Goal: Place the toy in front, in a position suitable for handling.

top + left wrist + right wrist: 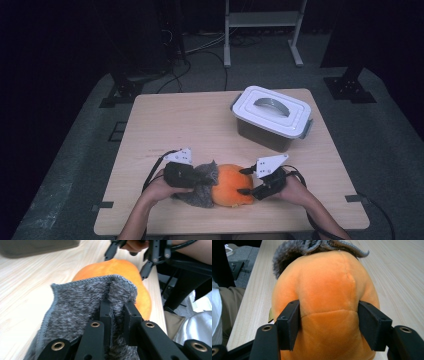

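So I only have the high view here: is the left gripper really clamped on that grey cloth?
Observer: Yes. The left gripper has its fingers pinched shut on a fold of the grey cloth.
Operator: And the right one?
Observer: The right gripper straddles the orange plush, and both fingers press into its sides.
Operator: Is the cloth hemmed?
Observer: Yes, a stitched edge runs along its top, against the plush.
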`<state>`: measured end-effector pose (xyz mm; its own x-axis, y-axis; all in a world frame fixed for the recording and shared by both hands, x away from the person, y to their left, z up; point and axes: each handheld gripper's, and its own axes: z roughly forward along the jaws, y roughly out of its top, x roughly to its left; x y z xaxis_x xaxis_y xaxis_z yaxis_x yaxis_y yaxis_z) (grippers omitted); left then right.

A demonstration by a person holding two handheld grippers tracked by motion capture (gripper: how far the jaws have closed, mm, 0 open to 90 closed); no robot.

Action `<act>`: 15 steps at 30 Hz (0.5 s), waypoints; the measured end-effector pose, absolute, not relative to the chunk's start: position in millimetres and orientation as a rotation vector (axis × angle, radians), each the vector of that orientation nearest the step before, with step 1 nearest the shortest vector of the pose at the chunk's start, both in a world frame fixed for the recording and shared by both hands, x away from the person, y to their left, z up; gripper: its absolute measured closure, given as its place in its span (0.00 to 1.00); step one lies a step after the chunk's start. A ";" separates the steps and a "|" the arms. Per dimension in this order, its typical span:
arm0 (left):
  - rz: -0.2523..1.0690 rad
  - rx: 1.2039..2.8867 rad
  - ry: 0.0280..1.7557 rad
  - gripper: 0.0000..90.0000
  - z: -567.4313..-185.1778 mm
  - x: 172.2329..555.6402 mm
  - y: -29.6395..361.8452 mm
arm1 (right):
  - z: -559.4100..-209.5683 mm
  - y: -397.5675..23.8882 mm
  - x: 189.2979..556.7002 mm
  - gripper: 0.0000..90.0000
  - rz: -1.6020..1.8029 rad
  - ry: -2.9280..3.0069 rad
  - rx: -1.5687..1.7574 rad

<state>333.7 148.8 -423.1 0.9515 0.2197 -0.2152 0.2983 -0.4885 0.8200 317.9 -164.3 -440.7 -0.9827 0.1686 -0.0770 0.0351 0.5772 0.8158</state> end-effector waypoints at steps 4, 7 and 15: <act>-0.096 2.093 0.355 0.89 -419.8 335.8 142.2 | -440.8 -163.0 318.6 0.41 1.366 2.658 0.180; -0.094 2.084 0.330 0.89 -415.0 337.1 132.9 | -440.7 -162.9 318.7 0.41 1.357 2.657 0.176; -0.102 2.065 0.229 0.89 -396.4 331.9 105.7 | -441.5 -164.0 317.0 0.41 1.362 2.650 0.165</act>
